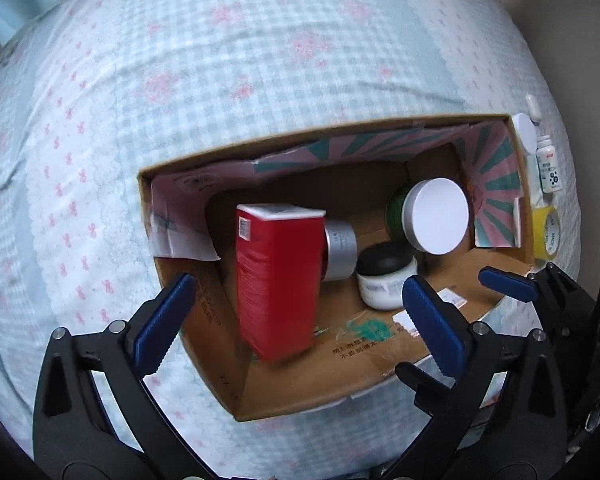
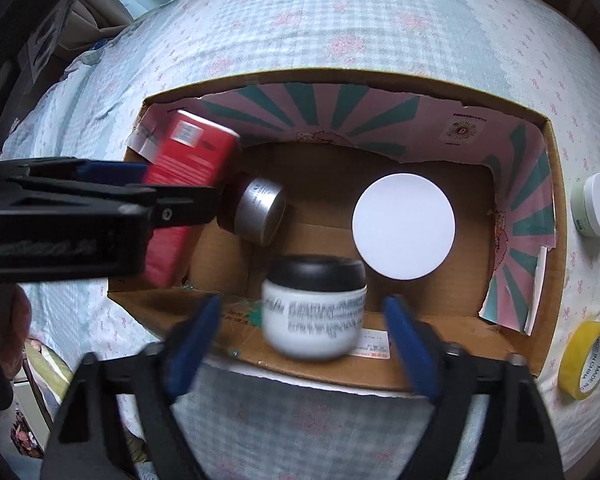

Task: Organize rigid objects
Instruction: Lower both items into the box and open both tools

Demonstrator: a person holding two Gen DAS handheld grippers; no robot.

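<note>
An open cardboard box [image 1: 340, 384] [image 2: 548, 240] lies on the bed. Inside it are a red carton [image 1: 278, 280] [image 2: 188, 160], a silver-capped jar [image 1: 340, 250] [image 2: 260, 210], a white jar with a black lid [image 1: 384, 276] [image 2: 314, 308] and a green jar with a white lid [image 1: 436, 216] [image 2: 404, 226]. My left gripper [image 1: 296, 320] is open, its fingers wide on both sides of the red carton, which is blurred and not touching them. My right gripper [image 2: 304, 344] is open, its fingers apart from the blurred white jar between them.
Beside the box's right wall lie a yellow tape roll [image 1: 546, 232] [image 2: 588, 354], a white-lidded jar [image 2: 596, 210] [image 1: 526, 132] and a small white bottle [image 1: 548, 164]. The checked bedsheet [image 1: 220, 60] stretches beyond the box. The left gripper's arm [image 2: 80, 216] crosses the right wrist view.
</note>
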